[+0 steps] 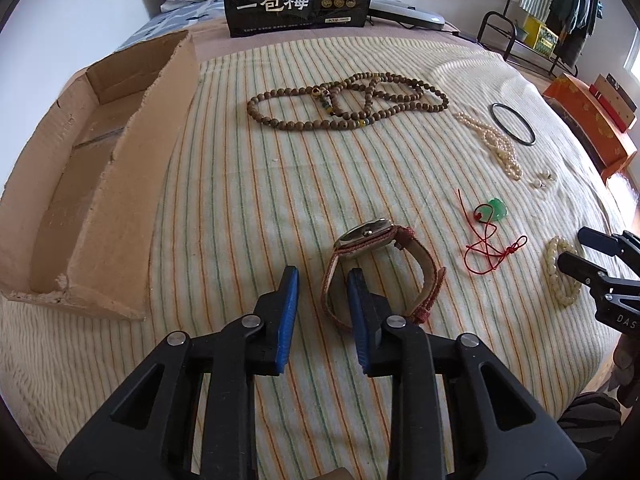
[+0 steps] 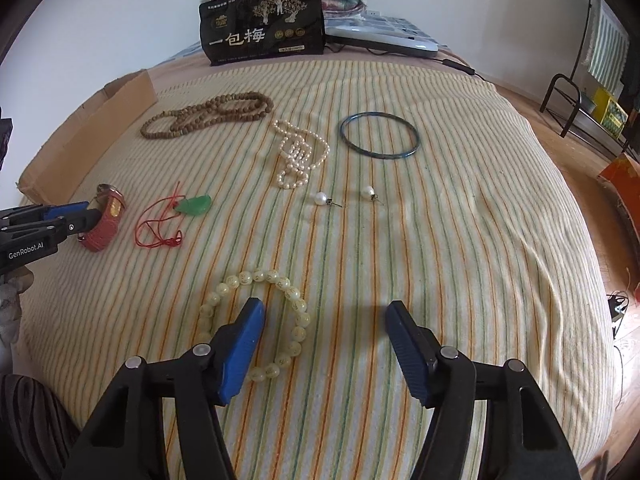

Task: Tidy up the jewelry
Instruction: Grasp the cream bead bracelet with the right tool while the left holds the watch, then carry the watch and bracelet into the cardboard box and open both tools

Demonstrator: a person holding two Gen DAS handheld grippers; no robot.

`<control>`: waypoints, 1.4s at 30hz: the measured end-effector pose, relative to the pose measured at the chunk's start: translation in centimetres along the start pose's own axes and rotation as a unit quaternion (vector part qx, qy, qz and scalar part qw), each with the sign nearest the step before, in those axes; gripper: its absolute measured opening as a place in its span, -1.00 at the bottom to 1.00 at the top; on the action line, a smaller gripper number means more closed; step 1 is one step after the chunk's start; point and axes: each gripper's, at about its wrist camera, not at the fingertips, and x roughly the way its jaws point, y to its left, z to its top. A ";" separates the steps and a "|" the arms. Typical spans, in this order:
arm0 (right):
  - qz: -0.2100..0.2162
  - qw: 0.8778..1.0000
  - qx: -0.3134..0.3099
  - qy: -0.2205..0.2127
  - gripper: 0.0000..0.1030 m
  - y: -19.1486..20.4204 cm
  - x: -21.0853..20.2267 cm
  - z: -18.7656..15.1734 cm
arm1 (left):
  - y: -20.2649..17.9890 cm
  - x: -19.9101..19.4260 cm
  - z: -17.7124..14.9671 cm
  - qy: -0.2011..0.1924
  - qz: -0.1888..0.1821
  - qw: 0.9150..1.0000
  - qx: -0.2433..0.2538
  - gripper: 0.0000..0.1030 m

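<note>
A wristwatch (image 1: 366, 236) with a red woven strap lies on the striped bedcover (image 2: 440, 240). My left gripper (image 1: 323, 280) straddles the strap's near side: one blue pad is outside the loop, the other inside, and a gap shows on both sides. In the right wrist view the left gripper (image 2: 80, 216) reaches the watch (image 2: 106, 224) from the left. A pale bead bracelet (image 2: 296, 320) lies under my open right gripper (image 2: 325, 310), whose left finger stands inside the ring while the right finger is well outside it. The left wrist view has the right gripper (image 1: 580, 250) at the bracelet (image 1: 554, 264).
A cut-down cardboard box (image 1: 80, 184) lies at the left. On the cover lie a brown bead necklace (image 2: 208, 114), a pearl necklace (image 2: 298, 152), a dark bangle (image 2: 380, 113), two pearl earrings (image 2: 320, 199) and a green pendant (image 2: 195, 205) on a red cord. A black bag (image 1: 298, 0) stands behind.
</note>
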 end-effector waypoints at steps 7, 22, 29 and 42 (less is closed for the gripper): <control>0.006 1.000 -0.011 -0.001 -0.42 0.7 0.1 0.1 | -0.6 0.2 0.1 -0.008 -0.004 1.000 0.014 -0.82; 0.033 0.999 0.002 -0.018 -0.91 1.3 -2.0 0.8 | -1.0 -2.8 0.0 -0.036 -0.006 0.999 0.019 -0.89; 0.030 0.998 -0.005 -0.046 -0.91 2.1 -4.8 1.7 | -0.6 -5.7 0.1 -0.065 -0.005 0.998 0.016 -0.90; 0.022 0.995 -0.035 -0.093 -0.91 5.2 -9.3 5.0 | 3.0 -10.8 1.0 -0.115 0.009 0.993 -0.004 -0.90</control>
